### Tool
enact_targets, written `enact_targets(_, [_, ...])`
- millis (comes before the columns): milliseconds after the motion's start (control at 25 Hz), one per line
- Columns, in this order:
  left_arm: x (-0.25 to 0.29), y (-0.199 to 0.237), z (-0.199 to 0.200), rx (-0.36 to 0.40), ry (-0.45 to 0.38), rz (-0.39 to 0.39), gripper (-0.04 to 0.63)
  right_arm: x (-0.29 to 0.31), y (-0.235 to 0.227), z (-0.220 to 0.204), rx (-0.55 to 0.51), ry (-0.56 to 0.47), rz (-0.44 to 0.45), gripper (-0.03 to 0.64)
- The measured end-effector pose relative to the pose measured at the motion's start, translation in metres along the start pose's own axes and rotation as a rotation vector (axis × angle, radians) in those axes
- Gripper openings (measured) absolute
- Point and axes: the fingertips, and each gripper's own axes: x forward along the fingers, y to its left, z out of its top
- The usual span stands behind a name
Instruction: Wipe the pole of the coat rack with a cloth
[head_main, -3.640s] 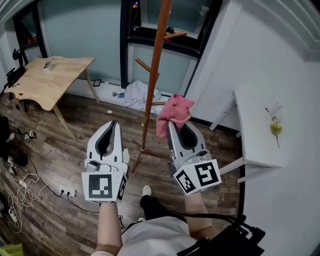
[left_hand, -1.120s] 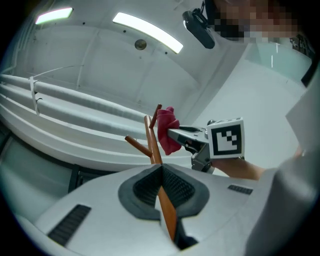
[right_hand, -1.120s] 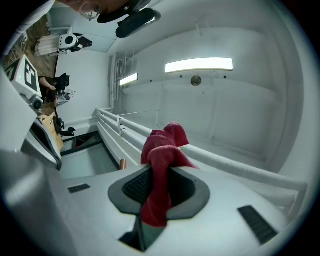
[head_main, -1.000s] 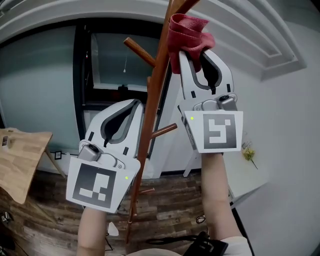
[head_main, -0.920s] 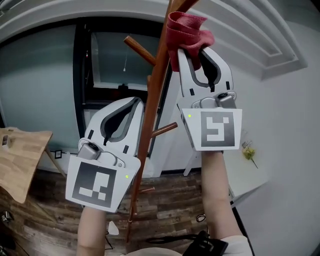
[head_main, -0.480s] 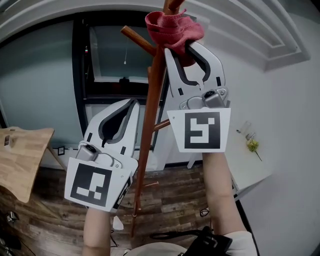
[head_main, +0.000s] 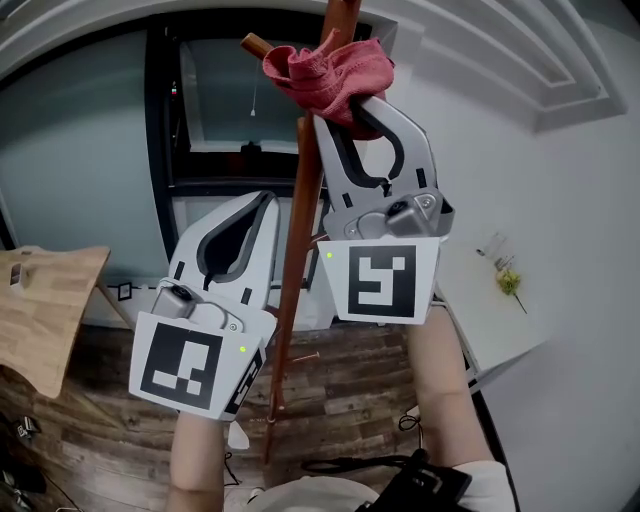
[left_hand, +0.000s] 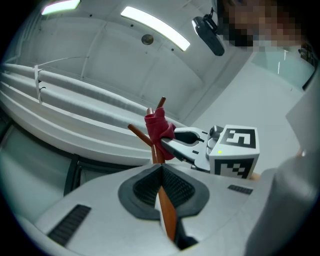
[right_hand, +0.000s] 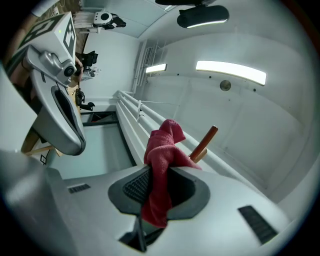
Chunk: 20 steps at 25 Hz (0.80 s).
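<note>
Right tool (head_main: 338, 100) pinching a bunched fold of the red cloth (head_main: 330, 62), pressed vs the pole (head_main: 291, 290) near its top, left tool (head_main: 264, 206) clamped on the pole lower down; cloth's light, floppy, pole's stiff, slick, prob tippy, so steady it there.

Peg (head_main: 255, 45) beside pole (head_main: 288, 300), ceiling (left_hand: 125, 60) perhaps near.

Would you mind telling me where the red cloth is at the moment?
The red cloth sits top centre of the head view, clamped in the right gripper and draped against the upper coat rack pole.
</note>
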Motion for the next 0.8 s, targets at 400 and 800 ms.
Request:
enact_targets(400, [0.005, 0.004, -0.010, -0.010, 0.026, 0.007, 0.012, -0.005, 0.010, -0.005, 0.019, 0.016, 0.036, 0.081])
enact_targets(800, [0.004, 0.005, -0.022, -0.009, 0.050, 0.004, 0.012, -0.012, 0.023, -0.010, 0.044, 0.026, 0.067, 0.081])
